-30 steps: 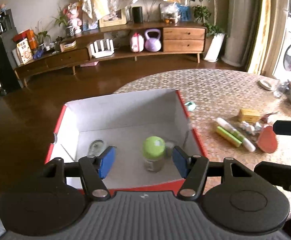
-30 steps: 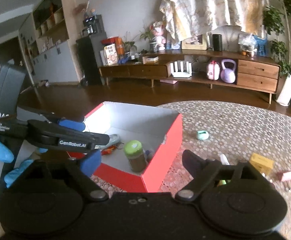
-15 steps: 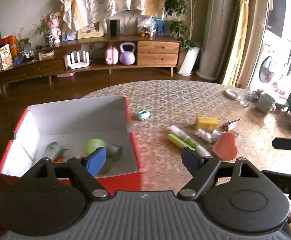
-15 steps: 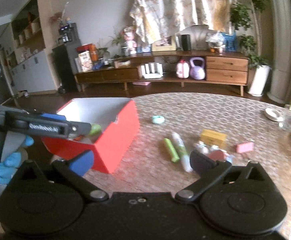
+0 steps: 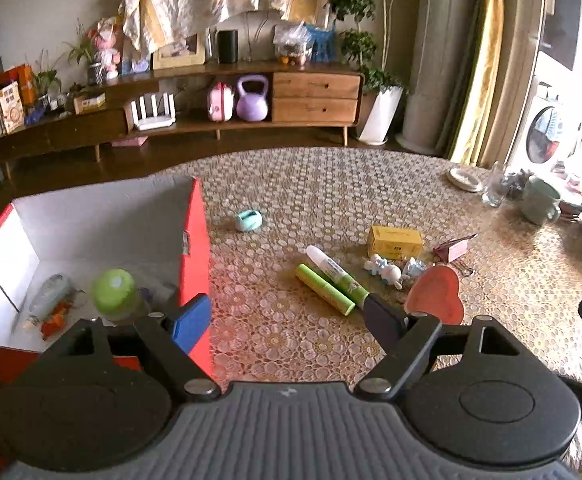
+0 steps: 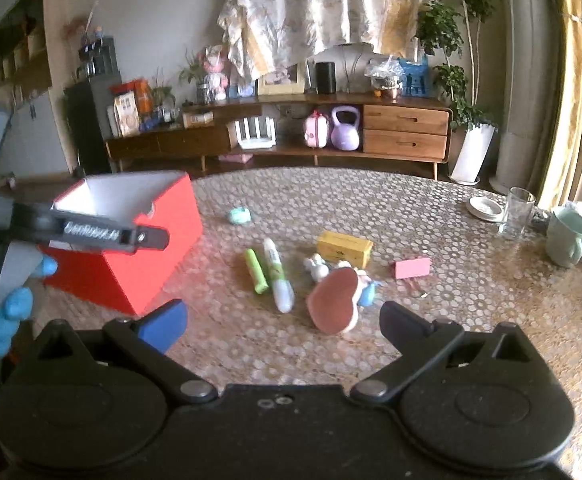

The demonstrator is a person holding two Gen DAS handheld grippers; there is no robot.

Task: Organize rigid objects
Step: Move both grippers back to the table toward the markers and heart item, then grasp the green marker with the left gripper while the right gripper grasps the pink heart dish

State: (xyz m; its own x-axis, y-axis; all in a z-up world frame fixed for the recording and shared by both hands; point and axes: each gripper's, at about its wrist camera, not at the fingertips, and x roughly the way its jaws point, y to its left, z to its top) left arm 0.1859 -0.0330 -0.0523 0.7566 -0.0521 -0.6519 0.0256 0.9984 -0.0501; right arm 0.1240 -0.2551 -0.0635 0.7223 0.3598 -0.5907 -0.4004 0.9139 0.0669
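Note:
A red box (image 5: 199, 240) with a white inside stands at the table's left and holds a green-lidded jar (image 5: 113, 290) and some small items. My left gripper (image 5: 287, 316) hangs open and empty beside the box's right wall. Ahead of it lie a green tube (image 5: 325, 290), a white-and-green marker (image 5: 337, 274) and a red heart-shaped piece (image 5: 435, 294). My right gripper (image 6: 283, 316) is wide open with nothing in it, just short of the heart (image 6: 333, 300), the tube (image 6: 256, 270) and the marker (image 6: 279, 276). The red box (image 6: 131, 268) is at its left.
A yellow carton (image 6: 345, 248), small figurines (image 5: 385, 268), a pink card (image 6: 413, 268) and a teal trinket (image 6: 238, 216) lie on the patterned table. A glass (image 6: 517, 212), a saucer (image 6: 485, 208) and a green mug (image 6: 569, 236) stand far right. A blue-gloved hand (image 6: 7, 312) is at the left.
Both grippers swung right, from the red box toward the loose items. The left jaws spread wider, leaving the jar in the box. The right jaws also widened.

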